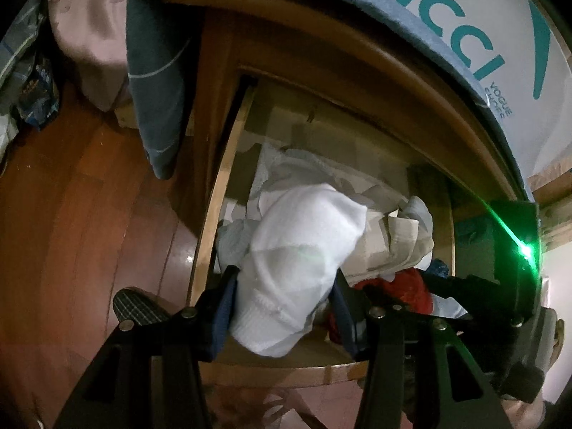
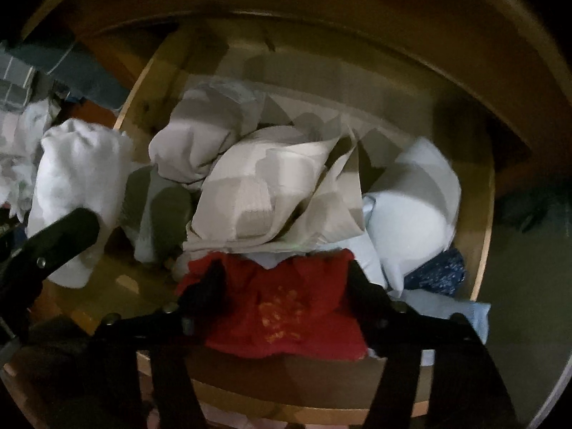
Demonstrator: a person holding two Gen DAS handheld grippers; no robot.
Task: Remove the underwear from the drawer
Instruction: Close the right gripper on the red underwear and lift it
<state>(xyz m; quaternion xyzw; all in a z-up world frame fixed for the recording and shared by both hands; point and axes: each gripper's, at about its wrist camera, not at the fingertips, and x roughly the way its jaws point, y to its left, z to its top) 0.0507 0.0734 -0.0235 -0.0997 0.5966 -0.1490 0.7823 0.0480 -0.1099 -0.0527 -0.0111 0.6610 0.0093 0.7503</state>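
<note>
Fingers of the left gripper point(image 1: 284, 304) clamp white underwear point(image 1: 296, 261); right gripper point(image 2: 286, 286) pinches red underwear point(image 2: 286, 307).

White bag point(image 1: 518, 71) on the cabinet top: teal letters "INCCI", first letters cut off. Small print below reads "VOGUE"; the next line is illegible.

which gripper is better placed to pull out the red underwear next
Right. The right gripper already sits over the red underwear at the front of the drawer, fingers on either side of it. The left gripper is busy, clamped on a white garment.
</note>
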